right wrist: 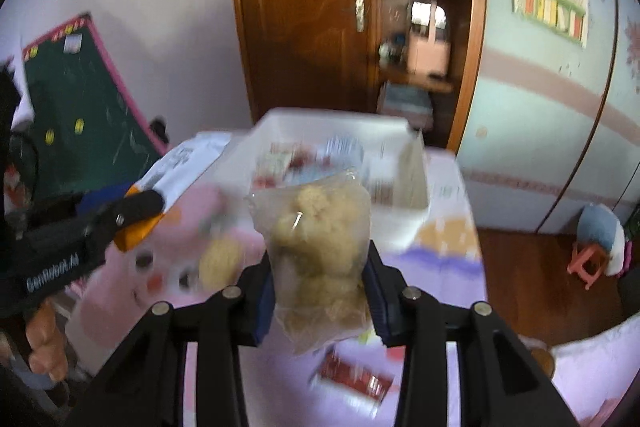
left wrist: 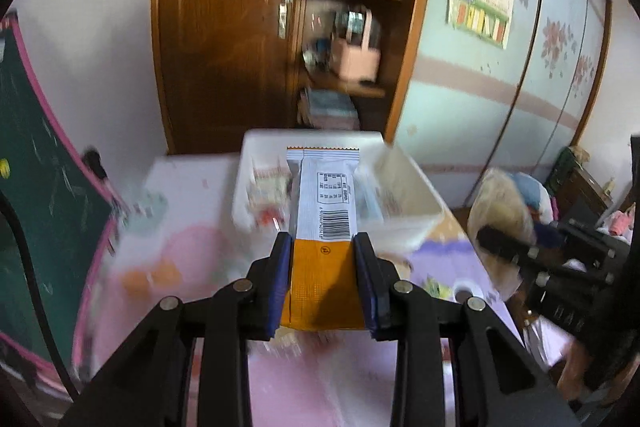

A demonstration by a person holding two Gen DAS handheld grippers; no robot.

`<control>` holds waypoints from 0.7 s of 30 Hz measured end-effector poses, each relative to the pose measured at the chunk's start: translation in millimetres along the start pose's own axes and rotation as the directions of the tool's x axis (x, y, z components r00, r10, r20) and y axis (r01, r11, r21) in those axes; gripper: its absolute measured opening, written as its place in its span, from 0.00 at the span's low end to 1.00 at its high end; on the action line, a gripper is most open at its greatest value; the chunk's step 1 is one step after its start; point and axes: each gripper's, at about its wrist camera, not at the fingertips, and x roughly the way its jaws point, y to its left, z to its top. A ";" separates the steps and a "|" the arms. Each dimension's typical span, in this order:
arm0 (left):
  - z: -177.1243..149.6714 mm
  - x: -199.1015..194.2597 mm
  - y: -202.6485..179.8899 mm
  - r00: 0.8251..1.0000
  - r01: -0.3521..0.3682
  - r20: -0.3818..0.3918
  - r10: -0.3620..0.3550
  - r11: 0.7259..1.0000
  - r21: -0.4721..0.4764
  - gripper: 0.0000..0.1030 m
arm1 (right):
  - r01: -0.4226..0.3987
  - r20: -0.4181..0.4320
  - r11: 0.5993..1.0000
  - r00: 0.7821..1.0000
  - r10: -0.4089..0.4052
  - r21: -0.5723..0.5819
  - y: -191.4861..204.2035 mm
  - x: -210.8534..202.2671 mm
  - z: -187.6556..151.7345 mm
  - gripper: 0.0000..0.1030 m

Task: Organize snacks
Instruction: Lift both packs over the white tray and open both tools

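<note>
orange and white foil marks the snack bar (left wrist: 322,227) clamped in the left claw (left wrist: 322,247), whose blue pads press both long edges of the wrapper's orange end. the bar's white end with the barcode points toward 12 o'clock, over the near wall of the white bin (left wrist: 416,187). the right claw (right wrist: 319,267) is closed on a clear bag of pale puffed snacks (right wrist: 320,227), held up in front of the same bin, which sits at 12 o'clock from it. both packets look to be off the surface (right wrist: 440,259), though motion blur makes it hard to be sure.

the bin already holds several packets, red, white and blue, too smeared to name, so part of the sorting appears done. the two items now gripped are not yet in it. at least a few things remain on the pink and lilac cloth: a red packet (right wrist: 352,379) at 6 o'clock below the right claw, a round pale snack (right wrist: 220,263) at about 9 o'clock from it, and small blurred bits near the left claw at 3 o'clock. my judgement is that the job is somewhere past the middle, with two drops pending and a handful of loose pieces left to gather.
</note>
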 end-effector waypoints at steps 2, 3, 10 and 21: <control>25.2 -1.2 0.8 0.999 -0.027 0.035 0.026 0.999 0.025 0.29 | -0.004 0.041 0.999 0.999 0.003 0.038 -8.2 1.0 30.5 0.38; 36.5 -0.5 0.8 0.998 -0.043 0.048 0.041 0.998 0.037 0.29 | -0.010 0.052 0.999 0.999 0.008 0.052 -11.3 2.7 43.6 0.38; 111.8 29.5 -1.9 0.991 -0.113 0.084 0.106 0.991 0.078 0.29 | -0.008 0.106 0.994 0.994 -0.004 0.113 -27.4 36.0 123.9 0.38; 147.2 136.7 3.0 0.993 -0.105 -0.053 0.109 0.992 0.077 0.30 | 0.025 -0.029 0.985 0.999 -0.020 0.169 -45.2 139.7 145.1 0.39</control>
